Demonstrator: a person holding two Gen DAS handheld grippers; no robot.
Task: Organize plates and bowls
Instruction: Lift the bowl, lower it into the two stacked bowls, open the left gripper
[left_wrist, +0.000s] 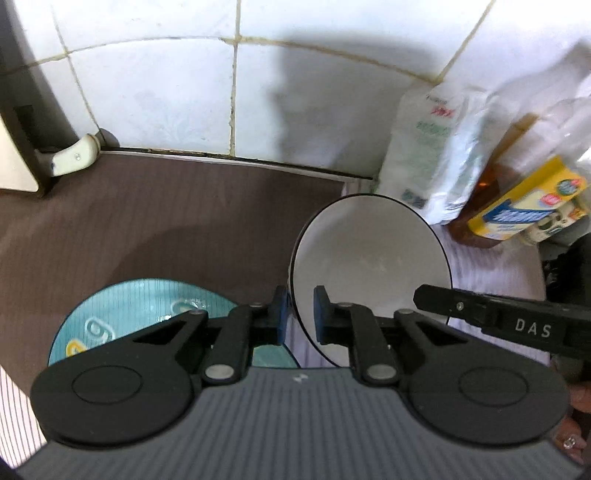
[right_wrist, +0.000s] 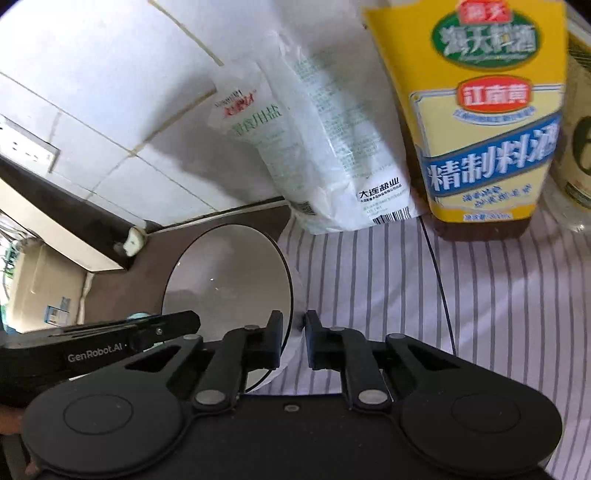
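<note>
A white bowl with a thin black rim is held tilted above the counter, seen also in the right wrist view. My left gripper is shut on its left rim. My right gripper is shut on its right rim; one right finger shows in the left wrist view. A teal patterned plate lies flat on the brown counter below and left of my left gripper, partly hidden by it.
A white salt bag, a yellow-labelled cooking wine bottle and a clear bottle stand on a striped cloth at the right. A tiled wall backs the brown counter. An appliance edge stands at the far left.
</note>
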